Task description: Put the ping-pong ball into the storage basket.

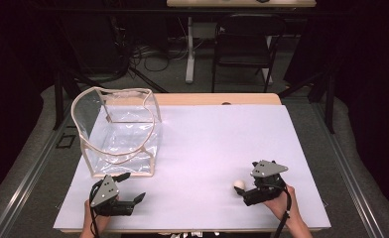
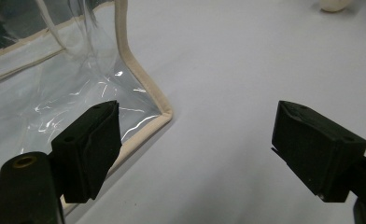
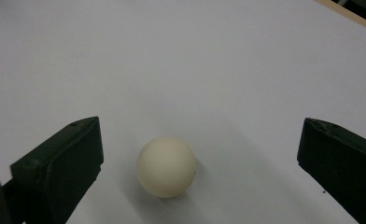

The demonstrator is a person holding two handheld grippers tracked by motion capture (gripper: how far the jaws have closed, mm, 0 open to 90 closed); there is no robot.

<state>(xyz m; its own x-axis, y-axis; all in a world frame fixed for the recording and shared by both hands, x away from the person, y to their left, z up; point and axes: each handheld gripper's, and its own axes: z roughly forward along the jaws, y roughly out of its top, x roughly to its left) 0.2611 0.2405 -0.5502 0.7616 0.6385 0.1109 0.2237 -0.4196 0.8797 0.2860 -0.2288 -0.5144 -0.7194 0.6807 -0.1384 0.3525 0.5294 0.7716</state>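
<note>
A small cream ball (image 1: pixel 239 185) lies on the white sheet (image 1: pixel 207 134) near the front right. My right gripper (image 1: pixel 244 179) is open, and in the right gripper view the ball (image 3: pixel 167 166) rests on the sheet between its spread jaws, touching neither; that gripper (image 3: pixel 200 126) holds nothing. A clear plastic bag with beige trim (image 1: pixel 118 131) stands open-topped at the left. My left gripper (image 1: pixel 133 186) is open just in front of the bag's near right corner (image 2: pixel 144 93), with its left jaw over the bag's wall. The ball (image 2: pixel 333 4) shows far off in the left gripper view.
The sheet covers a wooden table whose far edge (image 1: pixel 217 99) shows behind it. A dark folding chair (image 1: pixel 244 44) and a table leg (image 1: pixel 189 49) stand on the floor beyond. Open sheet stretches between the bag and the ball.
</note>
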